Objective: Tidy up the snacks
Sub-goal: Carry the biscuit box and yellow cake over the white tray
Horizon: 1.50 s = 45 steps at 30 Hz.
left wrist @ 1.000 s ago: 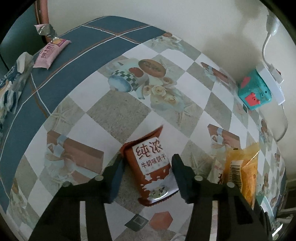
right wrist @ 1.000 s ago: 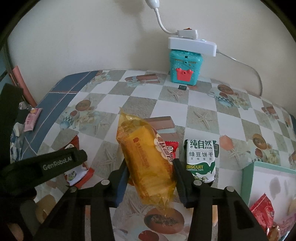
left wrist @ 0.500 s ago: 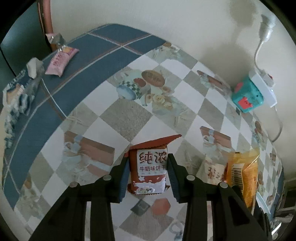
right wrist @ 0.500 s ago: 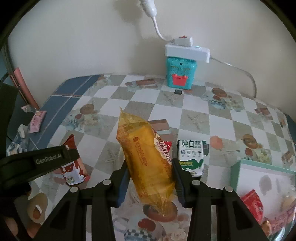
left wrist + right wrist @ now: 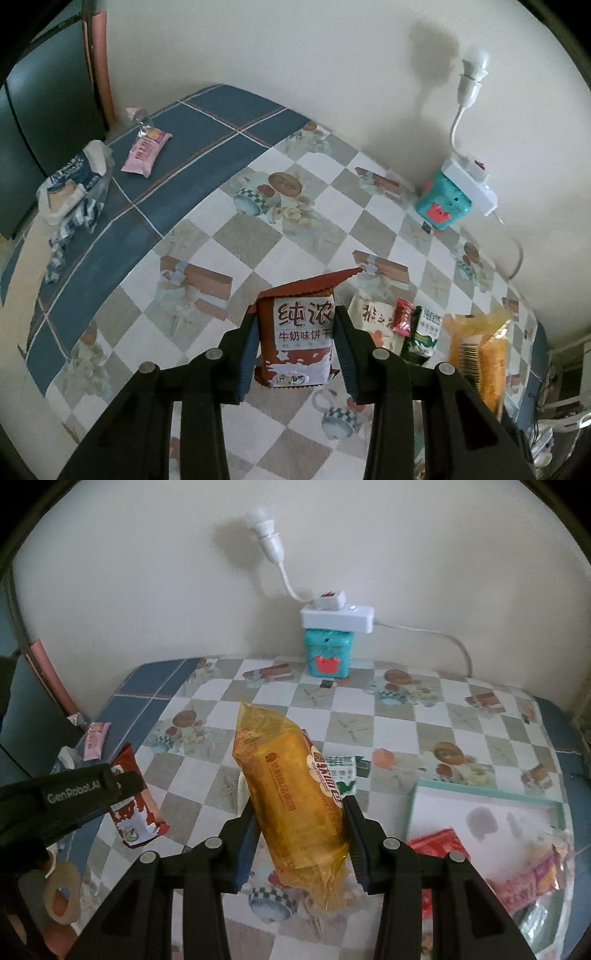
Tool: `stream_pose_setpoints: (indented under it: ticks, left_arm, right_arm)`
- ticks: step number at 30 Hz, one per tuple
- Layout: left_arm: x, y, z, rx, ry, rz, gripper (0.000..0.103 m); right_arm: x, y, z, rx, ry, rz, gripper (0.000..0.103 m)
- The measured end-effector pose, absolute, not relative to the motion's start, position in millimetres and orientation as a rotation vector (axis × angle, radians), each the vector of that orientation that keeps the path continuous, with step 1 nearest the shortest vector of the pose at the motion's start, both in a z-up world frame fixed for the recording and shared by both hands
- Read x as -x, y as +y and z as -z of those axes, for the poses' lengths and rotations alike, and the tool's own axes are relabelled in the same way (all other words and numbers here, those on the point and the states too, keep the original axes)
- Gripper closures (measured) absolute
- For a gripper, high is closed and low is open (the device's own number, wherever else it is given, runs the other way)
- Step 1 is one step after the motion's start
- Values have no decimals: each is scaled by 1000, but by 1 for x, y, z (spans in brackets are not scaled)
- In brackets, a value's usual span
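My left gripper (image 5: 297,345) is shut on a brown and white milk biscuit packet (image 5: 301,332) and holds it upright above the table; the packet also shows in the right wrist view (image 5: 135,805). My right gripper (image 5: 300,830) is shut on a yellow cake packet (image 5: 291,797), held up over the table; it shows at the right of the left wrist view (image 5: 480,354). A green biscuit packet (image 5: 341,773), a small red packet (image 5: 403,316) and a white packet (image 5: 373,321) lie on the table. A teal-rimmed white box (image 5: 480,794) at right holds several snacks.
A checkered tablecloth (image 5: 258,236) covers the table against a wall. A teal toy box (image 5: 328,653) carries a white power strip (image 5: 338,614) at the back. A pink packet (image 5: 146,151) and a blue-white wrapper (image 5: 70,192) lie at far left.
My left gripper closed on the milk biscuit packet and lifted it off the table. My right gripper rose with the yellow packet, and the teal-rimmed box came further into view.
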<state>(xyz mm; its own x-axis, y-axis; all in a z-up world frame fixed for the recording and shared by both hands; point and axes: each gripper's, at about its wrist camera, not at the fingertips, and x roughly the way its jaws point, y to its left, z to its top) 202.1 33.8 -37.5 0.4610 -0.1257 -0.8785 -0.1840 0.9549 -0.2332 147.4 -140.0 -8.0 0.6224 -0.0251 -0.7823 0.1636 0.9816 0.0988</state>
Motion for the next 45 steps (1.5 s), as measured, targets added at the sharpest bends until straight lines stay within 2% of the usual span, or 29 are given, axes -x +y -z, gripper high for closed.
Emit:
stream_pose_setpoints:
  ticks: [12, 27, 45]
  left_arm:
    - [-163, 17, 9, 265, 1043, 11, 62]
    - [-126, -41, -3, 165, 1028, 133, 62]
    - [-107, -107, 8, 93, 1073, 225, 62]
  right_arm:
    - [-99, -168, -14, -243, 869, 143, 57]
    - [-59, -198, -14, -317, 884, 190, 57]
    - [-27, -295, 1, -442, 900, 378, 57]
